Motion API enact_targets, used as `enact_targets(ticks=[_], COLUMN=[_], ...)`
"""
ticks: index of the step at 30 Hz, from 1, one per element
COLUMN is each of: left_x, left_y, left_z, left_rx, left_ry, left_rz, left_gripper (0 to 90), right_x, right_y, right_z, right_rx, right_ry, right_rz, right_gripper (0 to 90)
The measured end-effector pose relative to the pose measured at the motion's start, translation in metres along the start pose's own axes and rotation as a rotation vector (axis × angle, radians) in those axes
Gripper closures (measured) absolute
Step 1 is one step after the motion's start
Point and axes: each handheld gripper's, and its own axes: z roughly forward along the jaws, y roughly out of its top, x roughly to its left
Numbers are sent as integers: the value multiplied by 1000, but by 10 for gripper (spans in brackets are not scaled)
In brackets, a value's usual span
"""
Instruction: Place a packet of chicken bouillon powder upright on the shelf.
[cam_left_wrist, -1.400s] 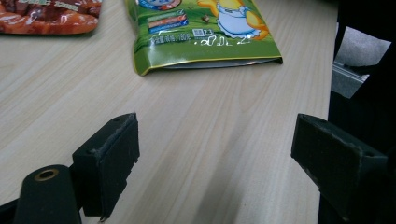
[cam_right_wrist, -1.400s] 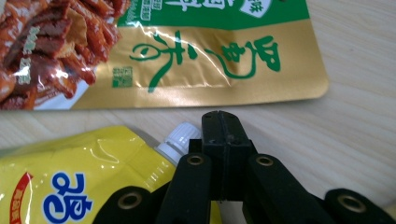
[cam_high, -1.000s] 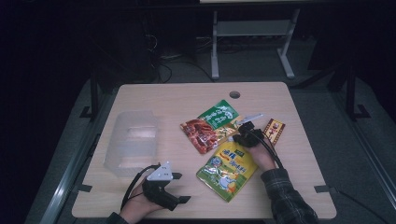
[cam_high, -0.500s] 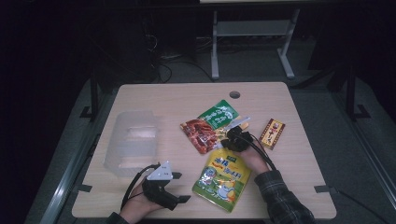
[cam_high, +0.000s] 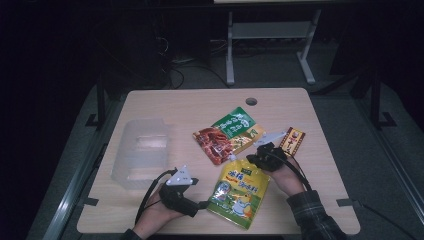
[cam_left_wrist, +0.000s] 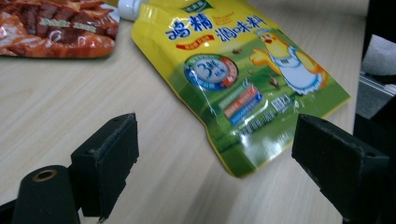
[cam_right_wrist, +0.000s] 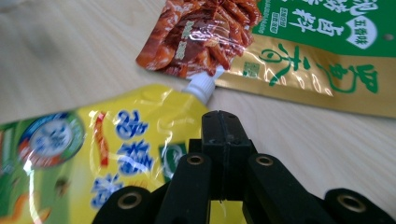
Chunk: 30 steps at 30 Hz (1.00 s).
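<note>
Right tool (cam_right_wrist: 219, 121) pinches yellow pouch (cam_right_wrist: 93, 158) top edge.

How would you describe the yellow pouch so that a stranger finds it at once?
Start at the wooden table, near its front edge. Between the two hand-held grippers lies the yellow pouch, below the red-and-green packet. It alone has a white screw cap and a cartoon chicken.

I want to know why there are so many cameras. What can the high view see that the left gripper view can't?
High view alone: the whole table, a clear tub, a small brown packet and the right gripper pinching the yellow pouch at its top. Left gripper view alone: the pouch's chicken picture and small print, close up between open jaws. Both: the yellow pouch and the red snack bag.
</note>
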Motion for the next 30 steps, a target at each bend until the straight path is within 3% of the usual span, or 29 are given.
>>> enact_targets(ticks=[2,12,14,22,28,30], left_x=[-1,3,4,5,8,8], left_y=[3,23,26,40,43,45], left_z=[2,22,27,55,74,79], left_rx=[-1,21,18,56,95,82], left_ry=[6,14,16,-5,-4,5], left_rz=[-2,-17,-37,-40,-47,-67], left_gripper=[140,135,134,133,131,131], right_x=[1,0,1,11,21,22], right_y=[-6,-49,-53,-75,-86,-86], right_z=[-7,-47,-49,-56,-60,-59], right_rx=[-11,-57,-63,-50,-33,-27], right_ry=[9,-14,-16,-34,-2,2], right_rz=[6,44,42,51,60,57], right_gripper=[883,554,534,398,369,366])
